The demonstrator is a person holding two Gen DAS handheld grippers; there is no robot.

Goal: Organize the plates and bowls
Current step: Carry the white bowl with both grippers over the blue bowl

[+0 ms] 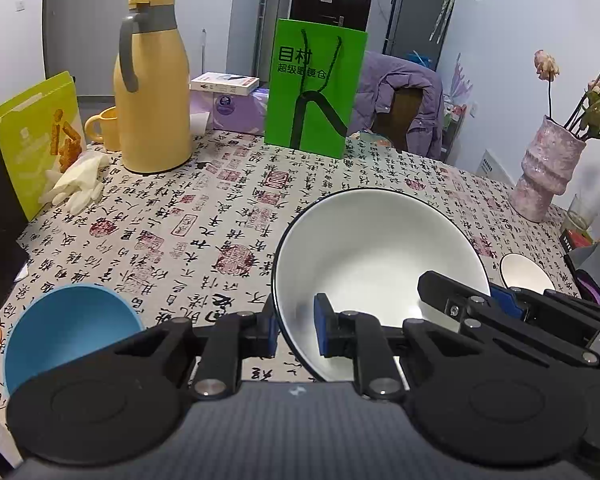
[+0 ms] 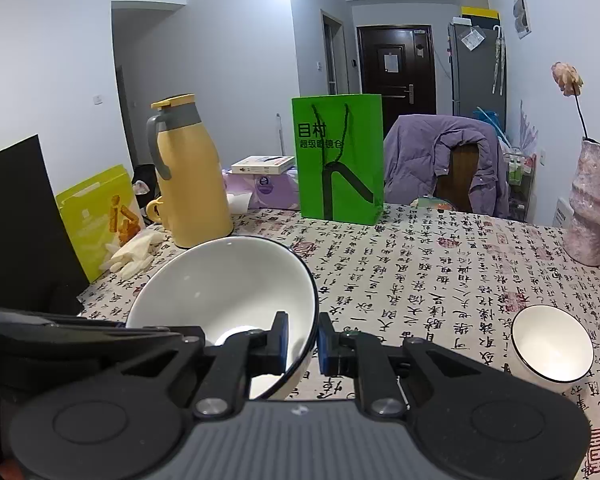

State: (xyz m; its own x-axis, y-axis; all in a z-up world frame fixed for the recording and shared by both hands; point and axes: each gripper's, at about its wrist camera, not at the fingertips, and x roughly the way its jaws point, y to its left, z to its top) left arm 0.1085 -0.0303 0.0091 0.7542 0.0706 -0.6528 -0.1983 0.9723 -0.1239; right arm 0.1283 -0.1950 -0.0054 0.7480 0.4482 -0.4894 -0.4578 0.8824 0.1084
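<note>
The tall green paper gift bag (image 1: 314, 88) at the far table edge reads "目村" above smaller, partly unclear characters; the calligraphy-printed tablecloth (image 2: 440, 280) is illegible.

My two wrist cameras look forward and down across the calligraphy-print tablecloth (image 1: 220, 216), close in; both share the large black-rimmed white ceramic bowl (image 1: 376, 240) and green paper bag (image 2: 338, 160).
</note>
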